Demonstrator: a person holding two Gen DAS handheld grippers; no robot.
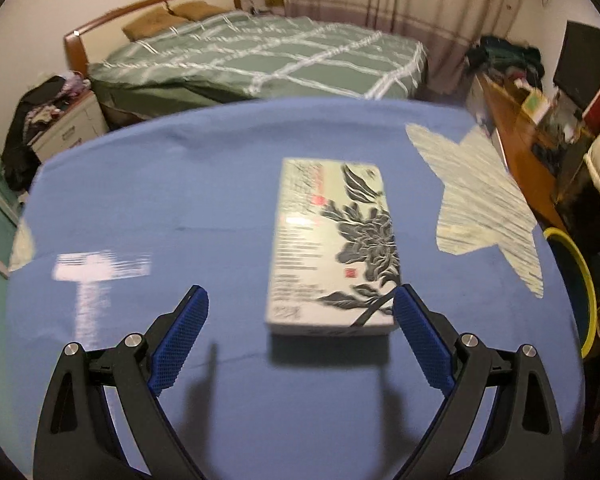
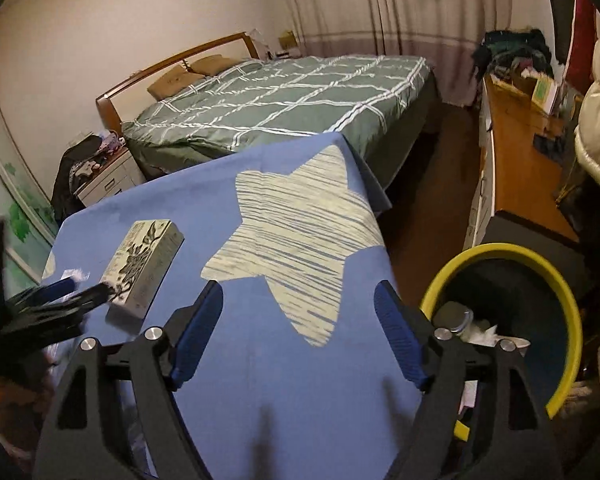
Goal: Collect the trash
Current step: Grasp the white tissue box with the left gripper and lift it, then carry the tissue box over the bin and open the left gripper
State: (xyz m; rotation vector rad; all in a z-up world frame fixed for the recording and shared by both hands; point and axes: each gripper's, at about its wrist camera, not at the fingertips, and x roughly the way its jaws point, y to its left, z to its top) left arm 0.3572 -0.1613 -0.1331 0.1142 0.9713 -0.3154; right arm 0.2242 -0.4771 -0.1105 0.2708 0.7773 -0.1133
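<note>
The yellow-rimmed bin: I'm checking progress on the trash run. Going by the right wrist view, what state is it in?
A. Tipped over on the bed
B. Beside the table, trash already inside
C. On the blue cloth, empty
B: the yellow-rimmed bin stands on the floor beside the table, with white crumpled trash inside.

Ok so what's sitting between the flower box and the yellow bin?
Only blue tablecloth with its pale star patch lies between the flower box and the yellow bin; the right wrist view shows it.
</note>
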